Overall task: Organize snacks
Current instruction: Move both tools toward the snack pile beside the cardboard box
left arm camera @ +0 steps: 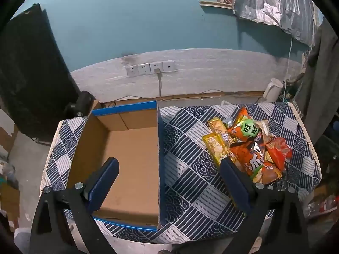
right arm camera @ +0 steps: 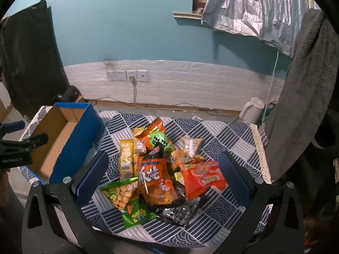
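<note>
A pile of snack packets (right arm camera: 161, 165) lies on the patterned tablecloth (right arm camera: 228, 135): orange bags, a yellow pack (right arm camera: 126, 158), a green pack (right arm camera: 127, 199) and a red-orange pack (right arm camera: 201, 177). An empty blue cardboard box (left arm camera: 129, 154) stands on the table's left half; it also shows in the right wrist view (right arm camera: 63, 139). My left gripper (left arm camera: 169, 169) is open and empty, above the box's right wall, with the pile (left arm camera: 250, 148) to its right. My right gripper (right arm camera: 163, 167) is open and empty, straddling the pile from above.
A white kettle (right arm camera: 252, 110) stands behind the table's far right corner. Wall sockets with a plugged cable (right arm camera: 127, 75) are on the back wall. A grey cloth (right arm camera: 300, 84) hangs at the right. The left gripper's frame (right arm camera: 21, 146) shows beside the box.
</note>
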The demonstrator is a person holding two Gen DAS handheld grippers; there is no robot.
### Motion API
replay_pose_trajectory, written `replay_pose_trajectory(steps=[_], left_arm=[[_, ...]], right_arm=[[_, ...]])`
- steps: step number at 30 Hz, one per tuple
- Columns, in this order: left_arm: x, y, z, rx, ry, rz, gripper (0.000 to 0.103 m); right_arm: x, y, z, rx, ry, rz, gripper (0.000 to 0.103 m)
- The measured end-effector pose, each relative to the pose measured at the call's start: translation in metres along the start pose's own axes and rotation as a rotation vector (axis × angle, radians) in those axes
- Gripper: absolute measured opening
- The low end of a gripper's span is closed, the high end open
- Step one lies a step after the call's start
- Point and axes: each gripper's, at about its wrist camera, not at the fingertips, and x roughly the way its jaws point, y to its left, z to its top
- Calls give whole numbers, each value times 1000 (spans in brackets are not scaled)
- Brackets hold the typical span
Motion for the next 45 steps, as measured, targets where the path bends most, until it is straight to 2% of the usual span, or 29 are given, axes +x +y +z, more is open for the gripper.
replay_pose_trajectory(steps=[45], left_arm=[[9,-14,-6,45,44,2,98]], right_arm=[[5,-3,-7,-2,29,-8,101]])
